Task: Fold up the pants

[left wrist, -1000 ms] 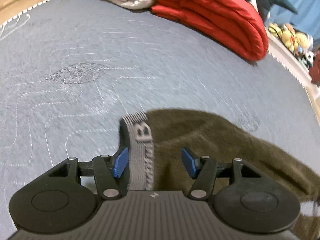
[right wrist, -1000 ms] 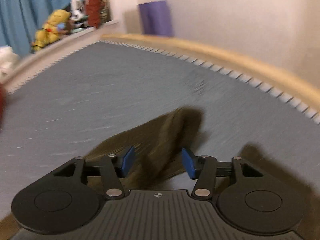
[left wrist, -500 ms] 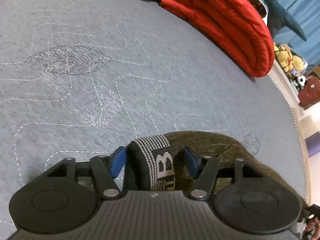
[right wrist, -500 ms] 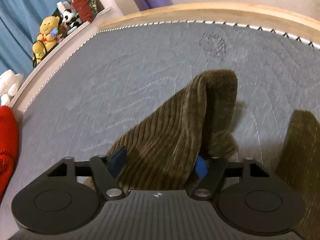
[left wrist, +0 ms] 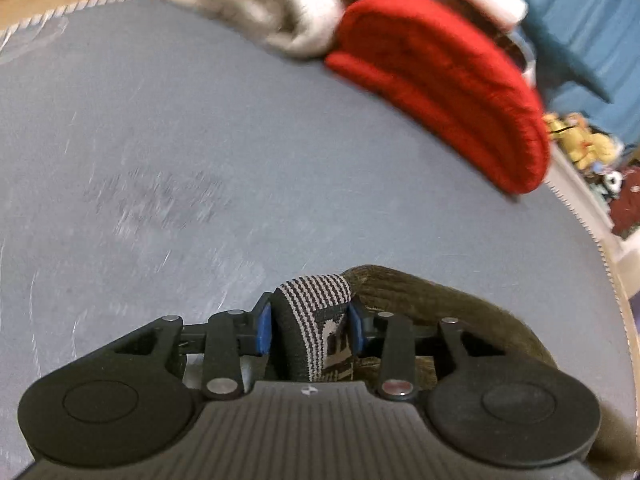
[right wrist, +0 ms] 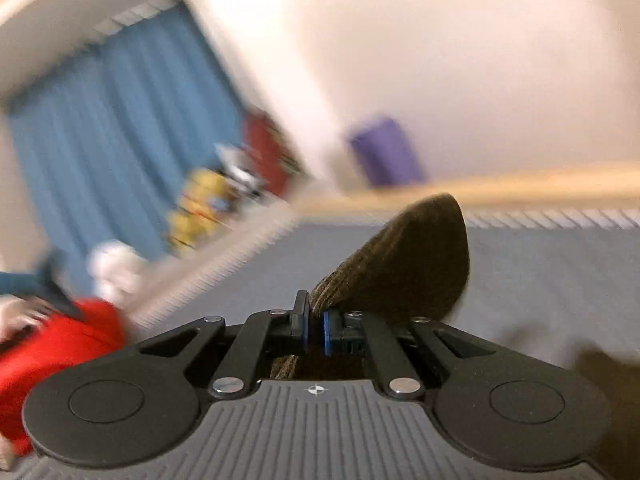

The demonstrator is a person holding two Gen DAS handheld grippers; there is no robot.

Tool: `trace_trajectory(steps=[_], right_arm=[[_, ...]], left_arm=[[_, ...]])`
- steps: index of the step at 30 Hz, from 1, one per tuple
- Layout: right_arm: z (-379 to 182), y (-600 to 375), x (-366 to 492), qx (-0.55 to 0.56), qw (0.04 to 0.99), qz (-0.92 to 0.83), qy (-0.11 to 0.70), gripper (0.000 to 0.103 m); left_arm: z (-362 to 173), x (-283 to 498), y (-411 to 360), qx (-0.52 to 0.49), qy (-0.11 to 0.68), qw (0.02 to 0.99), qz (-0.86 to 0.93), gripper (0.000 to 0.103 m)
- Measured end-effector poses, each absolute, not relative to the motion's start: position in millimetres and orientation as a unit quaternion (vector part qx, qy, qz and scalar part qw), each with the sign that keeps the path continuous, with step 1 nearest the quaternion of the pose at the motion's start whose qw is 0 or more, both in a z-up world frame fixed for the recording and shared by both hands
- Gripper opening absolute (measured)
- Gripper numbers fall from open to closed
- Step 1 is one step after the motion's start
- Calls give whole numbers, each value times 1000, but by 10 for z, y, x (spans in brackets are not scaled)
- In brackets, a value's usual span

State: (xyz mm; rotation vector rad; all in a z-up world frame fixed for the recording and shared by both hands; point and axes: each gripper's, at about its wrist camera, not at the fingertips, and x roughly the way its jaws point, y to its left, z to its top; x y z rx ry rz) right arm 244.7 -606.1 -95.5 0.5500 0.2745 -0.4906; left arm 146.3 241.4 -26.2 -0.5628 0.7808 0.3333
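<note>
The brown corduroy pants (left wrist: 460,308) lie on the grey quilted mattress (left wrist: 240,140). Their striped grey elastic waistband (left wrist: 312,296) bulges up between the blue pads (left wrist: 263,330) of my left gripper (left wrist: 309,320). Its jaws are closing and both pads touch the band. In the right wrist view, my right gripper (right wrist: 315,320) has its jaws closing to a narrow gap, pinching an edge of the pants (right wrist: 412,264). A brown flap stands up beyond the fingers, above the mattress (right wrist: 540,272).
A folded red blanket (left wrist: 452,84) and a pale grey one (left wrist: 280,4) lie at the far side of the mattress. Plush toys (left wrist: 580,144) sit on a ledge by a blue curtain (right wrist: 120,140). A wooden bed frame (right wrist: 520,184) borders the mattress.
Both grippers' jaws have closed in on the pants, the left on the waistband, the right on brown fabric. The right gripper has tipped upward and raised its flap of fabric.
</note>
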Motion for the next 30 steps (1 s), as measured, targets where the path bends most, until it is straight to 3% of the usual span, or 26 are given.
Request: trace_trajectory(steps=[3, 5, 7, 9, 10, 14, 18, 20, 23, 25, 26, 28, 29, 30], right_arm=[[-1467, -6211, 2465, 289, 846, -323, 310, 7], [-1406, -6213, 2388, 289, 853, -321, 293, 8], [-1252, -6176, 2397, 267, 846, -349, 302, 18], [-1074, -6189, 2355, 258, 835, -394, 286, 39], [-955, -6189, 2342, 253, 837, -408, 263, 41], [-676, -6164, 2559, 254, 891, -314, 209, 43], [-931, -6252, 3164, 322, 885, -163, 294, 42], [-1088, -6252, 3414, 323, 871, -174, 328, 43], [-1354, -6323, 3731, 323, 827, -242, 392, 54], [-1412, -6362, 3828, 337, 817, -267, 384, 56], [-1388, -6331, 3902, 323, 820, -277, 383, 56], [-1386, -6263, 4052, 270, 820, -316, 394, 30], [-1416, -6223, 4105, 258, 817, -329, 397, 12], [-1420, -6229, 4149, 255, 819, -332, 391, 6]], left_arm=[[-274, 1447, 2407, -259, 392, 865, 176, 54], [-200, 1400, 2392, -236, 395, 864, 203, 69], [-69, 1320, 2418, -223, 382, 866, 233, 69], [66, 1254, 2444, -226, 369, 868, 244, 69], [140, 1217, 2448, -231, 360, 869, 247, 69], [376, 1202, 2337, -230, 339, 882, 233, 69], [509, 1208, 2113, -214, 332, 898, 197, 69], [516, 1240, 1971, -199, 335, 903, 179, 69], [470, 1303, 1762, -169, 344, 912, 149, 69], [454, 1347, 1655, -150, 345, 917, 135, 69], [450, 1379, 1613, -142, 344, 919, 130, 69], [426, 1390, 1561, -129, 342, 922, 125, 69], [418, 1397, 1537, -124, 342, 923, 123, 69], [407, 1410, 1520, -119, 342, 924, 120, 69]])
